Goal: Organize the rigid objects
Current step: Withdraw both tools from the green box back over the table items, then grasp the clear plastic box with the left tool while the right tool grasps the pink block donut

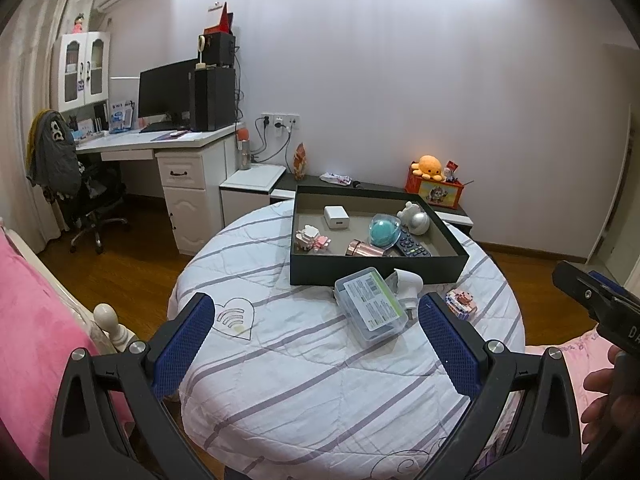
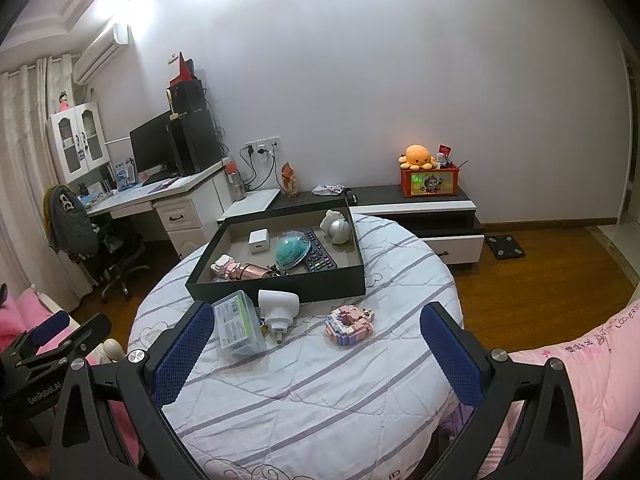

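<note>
Objects are lying on the desk before the tray; left claw and right claw are hovering released.

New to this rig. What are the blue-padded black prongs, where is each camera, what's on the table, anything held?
No robot: a person carries two handheld grippers, each with a fisheye camera looking along its fingers. One view shows the left gripper, the other the right gripper; both are open and hold nothing. On the round table lie a clear plastic case, a white plug-in device and a pink block toy. Behind them a dark tray already holds a remote and other small items.
</note>
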